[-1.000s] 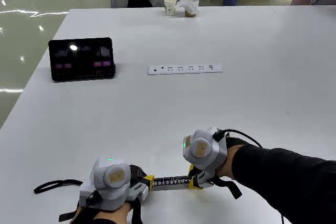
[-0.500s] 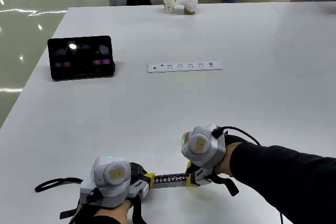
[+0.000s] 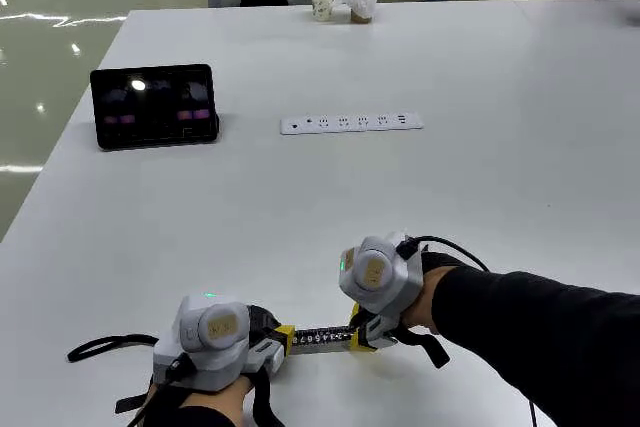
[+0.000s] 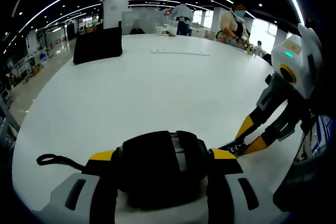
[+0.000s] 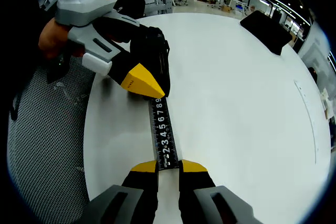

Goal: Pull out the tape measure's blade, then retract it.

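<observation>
Black tape measure point(image 5: 153, 51) sat clamped in the left gripper point(image 3: 271, 345) by the near edge of the white worktop point(image 3: 330, 207), short blade point(image 5: 161, 129) stretched rightward, its tip pinched tight in the right gripper point(image 5: 168, 167), close beside.

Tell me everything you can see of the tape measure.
The tape measure has a black, rounded case, seemingly plastic, with a black strap trailing on the white table. The left gripper clamps the case. A short stretch of blade, black with white numerals, runs flat to the right gripper, shut on its end.
</observation>
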